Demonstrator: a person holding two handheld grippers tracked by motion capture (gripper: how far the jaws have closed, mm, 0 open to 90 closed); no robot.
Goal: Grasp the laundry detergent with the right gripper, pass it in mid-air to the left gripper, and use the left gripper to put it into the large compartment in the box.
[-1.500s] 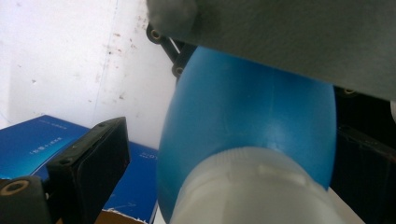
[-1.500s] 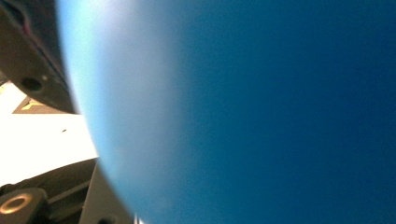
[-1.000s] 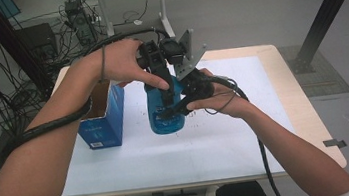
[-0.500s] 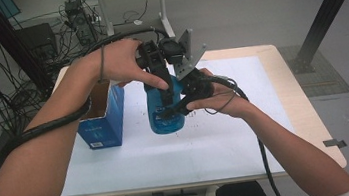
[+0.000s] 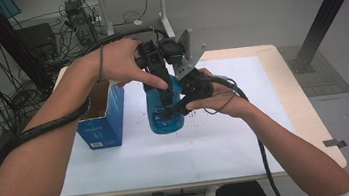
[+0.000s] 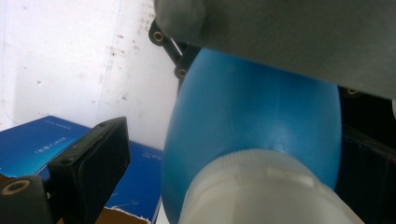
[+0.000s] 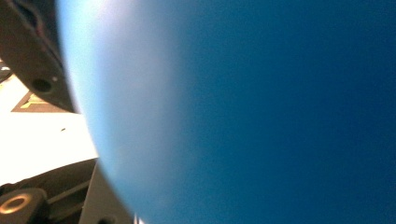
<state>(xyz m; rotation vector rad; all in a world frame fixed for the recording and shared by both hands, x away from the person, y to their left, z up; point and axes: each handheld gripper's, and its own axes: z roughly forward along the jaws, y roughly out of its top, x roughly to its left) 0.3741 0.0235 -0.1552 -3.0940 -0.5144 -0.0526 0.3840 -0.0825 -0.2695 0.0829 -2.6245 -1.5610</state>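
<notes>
Standing upright on the white table top (image 5: 121,170): blue bottle (image 5: 163,114), just right of an open blue box (image 5: 101,121); up close, a white cap (image 6: 261,191) on the bottle. Coming down over the cap: left gripper (image 5: 164,91), jaws wide apart, one black jaw clear of the bottle on its box side. Pressed against the bottle's right side: right gripper (image 5: 176,109); cannot tell whether clamped or loose.
</notes>
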